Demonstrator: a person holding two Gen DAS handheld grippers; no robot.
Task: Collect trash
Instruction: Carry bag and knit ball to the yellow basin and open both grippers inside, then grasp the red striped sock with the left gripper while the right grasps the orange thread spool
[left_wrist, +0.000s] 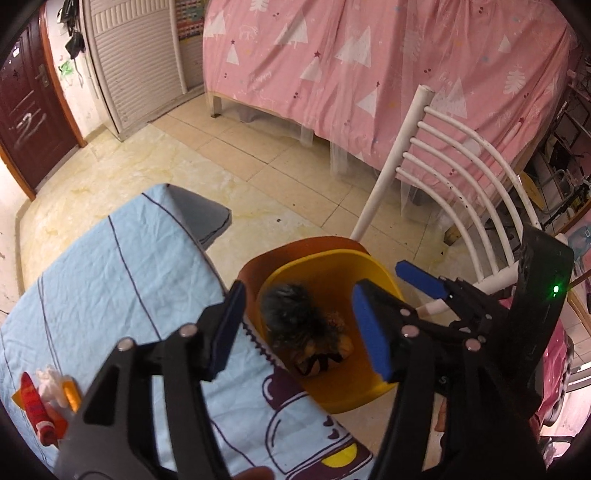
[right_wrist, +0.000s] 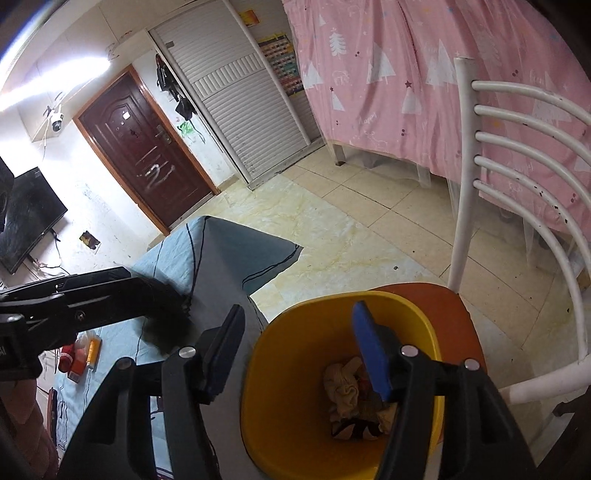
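A yellow bin stands on the orange seat of a white chair, beside a table with a light blue cloth. In the bin lie crumpled trash and a dark fuzzy clump. My left gripper is open and empty above the bin. My right gripper is open and empty over the bin; it also shows in the left wrist view. Red and orange wrappers with a white scrap lie on the cloth at the left; they also show in the right wrist view.
A bed under a pink cover stands behind the chair. A dark red door and a white slatted wardrobe are at the far wall. A dark TV hangs at the left. Tiled floor lies between.
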